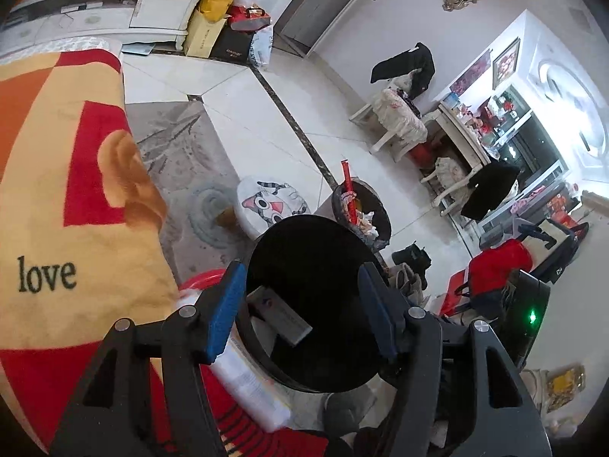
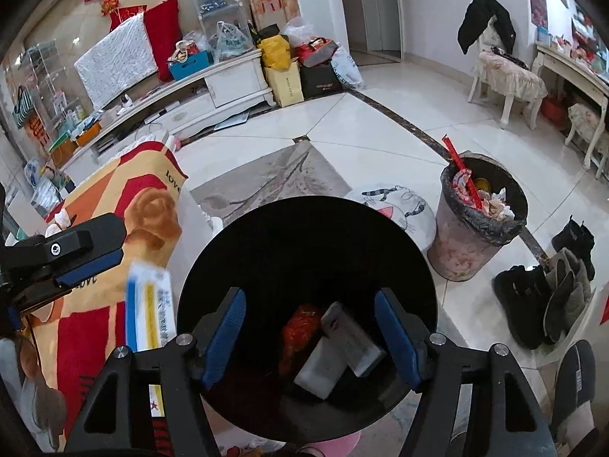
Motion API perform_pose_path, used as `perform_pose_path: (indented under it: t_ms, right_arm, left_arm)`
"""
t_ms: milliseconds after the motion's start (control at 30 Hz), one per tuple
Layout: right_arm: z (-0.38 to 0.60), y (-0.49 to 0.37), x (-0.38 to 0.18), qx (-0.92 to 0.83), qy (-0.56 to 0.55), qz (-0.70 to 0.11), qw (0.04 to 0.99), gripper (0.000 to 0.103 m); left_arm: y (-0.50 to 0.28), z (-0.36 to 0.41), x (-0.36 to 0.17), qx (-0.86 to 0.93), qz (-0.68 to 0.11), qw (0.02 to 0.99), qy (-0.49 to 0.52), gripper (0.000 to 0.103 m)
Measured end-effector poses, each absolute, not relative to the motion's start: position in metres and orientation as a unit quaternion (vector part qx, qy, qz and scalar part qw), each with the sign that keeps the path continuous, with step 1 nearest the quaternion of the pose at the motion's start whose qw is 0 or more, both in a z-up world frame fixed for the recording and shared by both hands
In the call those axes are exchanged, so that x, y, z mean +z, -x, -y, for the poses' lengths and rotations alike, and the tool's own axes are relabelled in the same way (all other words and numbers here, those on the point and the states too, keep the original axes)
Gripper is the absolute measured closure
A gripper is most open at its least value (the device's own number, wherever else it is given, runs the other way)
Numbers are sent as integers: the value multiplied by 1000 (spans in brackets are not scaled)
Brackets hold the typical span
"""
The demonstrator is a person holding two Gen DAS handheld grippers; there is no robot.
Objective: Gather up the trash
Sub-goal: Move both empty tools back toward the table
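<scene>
A black round bin (image 2: 236,266) stands beside the blanket-covered table (image 2: 91,320); it also shows in the left wrist view (image 1: 304,251). Inside lie a grey-white box (image 2: 342,346) and a red crumpled wrapper (image 2: 298,327). A white packet with blue and yellow stripes (image 2: 150,312) is blurred in the air by the bin's left rim; it shows in the left wrist view (image 1: 251,384) too. My left gripper (image 1: 300,308) is open over the bin and appears in the right wrist view (image 2: 76,262). My right gripper (image 2: 310,335) is open and empty above the bin.
A full grey trash can (image 2: 475,228) with a red stick stands on the floor to the right. A round cat cushion (image 2: 403,205) lies behind the bin. Shoes and slippers (image 2: 548,289) sit at the right. A TV cabinet and bags line the far wall.
</scene>
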State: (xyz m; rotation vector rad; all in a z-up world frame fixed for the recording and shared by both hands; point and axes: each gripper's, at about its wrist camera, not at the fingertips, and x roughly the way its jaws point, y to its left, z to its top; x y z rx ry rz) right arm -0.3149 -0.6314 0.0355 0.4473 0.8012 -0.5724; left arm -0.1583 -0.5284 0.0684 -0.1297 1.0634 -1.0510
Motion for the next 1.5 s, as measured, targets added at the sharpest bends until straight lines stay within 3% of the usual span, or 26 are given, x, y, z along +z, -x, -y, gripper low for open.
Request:
perform_pose_path:
  t_ms: [467,1500]
  right_arm:
    - [611,309,40,-250,-212,-378,866,35]
    - [437,231,46,-91,-145,-410,896,32]
  left_arm:
    - [169,494,81,-449,-450,772,-1,43]
    - [165,290,72,-287,-444,849,-8,43]
